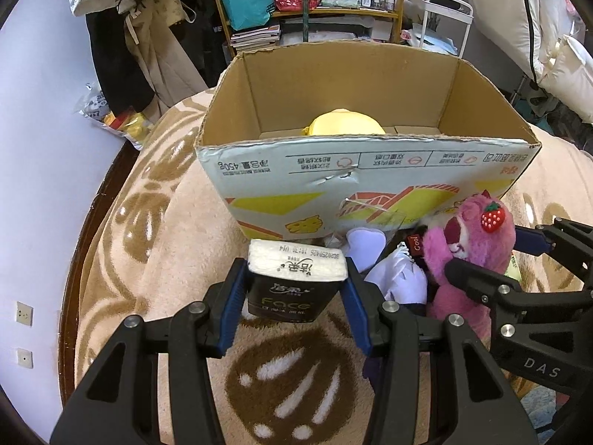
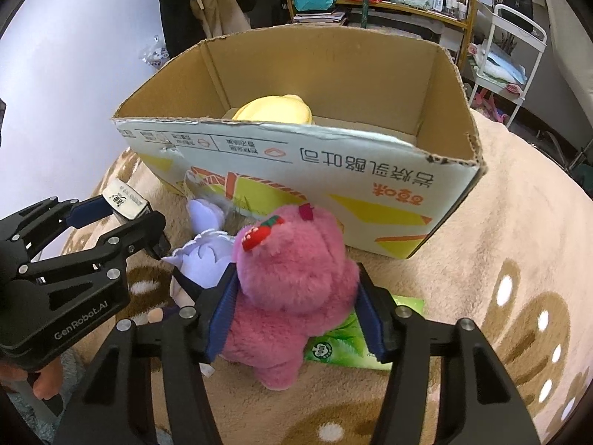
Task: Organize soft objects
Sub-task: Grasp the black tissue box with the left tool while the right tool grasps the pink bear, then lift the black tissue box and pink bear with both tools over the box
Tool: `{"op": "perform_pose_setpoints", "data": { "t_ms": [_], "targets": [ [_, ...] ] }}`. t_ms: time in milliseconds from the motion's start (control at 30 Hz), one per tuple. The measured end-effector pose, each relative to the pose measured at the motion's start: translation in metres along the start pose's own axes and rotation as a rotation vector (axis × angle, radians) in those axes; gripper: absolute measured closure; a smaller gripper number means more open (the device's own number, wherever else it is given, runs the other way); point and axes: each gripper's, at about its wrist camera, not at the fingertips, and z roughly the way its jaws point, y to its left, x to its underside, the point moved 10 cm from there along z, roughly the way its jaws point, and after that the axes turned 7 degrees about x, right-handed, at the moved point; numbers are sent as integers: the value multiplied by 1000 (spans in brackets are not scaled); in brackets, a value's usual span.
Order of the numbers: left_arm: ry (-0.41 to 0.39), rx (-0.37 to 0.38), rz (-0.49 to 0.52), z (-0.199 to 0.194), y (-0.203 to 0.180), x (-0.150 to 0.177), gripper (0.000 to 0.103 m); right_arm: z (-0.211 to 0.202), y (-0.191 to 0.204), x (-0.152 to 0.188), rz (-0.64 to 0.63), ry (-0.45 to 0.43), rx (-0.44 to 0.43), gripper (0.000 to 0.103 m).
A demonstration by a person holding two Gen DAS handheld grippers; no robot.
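While my left claw (image 1: 292,289) grips the tissue pack (image 1: 296,270) for boxing, my right claw (image 2: 296,296) clamps the pink plush bear (image 2: 292,278) beside the open carton (image 2: 450,85).

Left wrist view: mounted behind the left gripper (image 1: 296,289), angled steeply down and forward, close over the blanket (image 1: 148,222). Right wrist view: behind the right gripper (image 2: 292,307), likewise tilted down, close. Shared by both: cardboard box (image 1: 370,185) at upper centre, pink plush (image 2: 292,278), shelf (image 1: 315,15) along the top.
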Motion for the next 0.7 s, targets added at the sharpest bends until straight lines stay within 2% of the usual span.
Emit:
{"op": "perform_pose_setpoints", "data": {
  "t_ms": [400,567,700],
  "targets": [
    [-20,-32,-36,-13,7,7,54,-16,-1,1,-4,-49,61,42],
    [-66,-80,-19,-29,8,8,54,-30,-3,-2,8,-87,70,42],
    [-102,-82,-38,-40,10,5,54,-41,-5,-5,13,-118,76,43]
  ]
}}
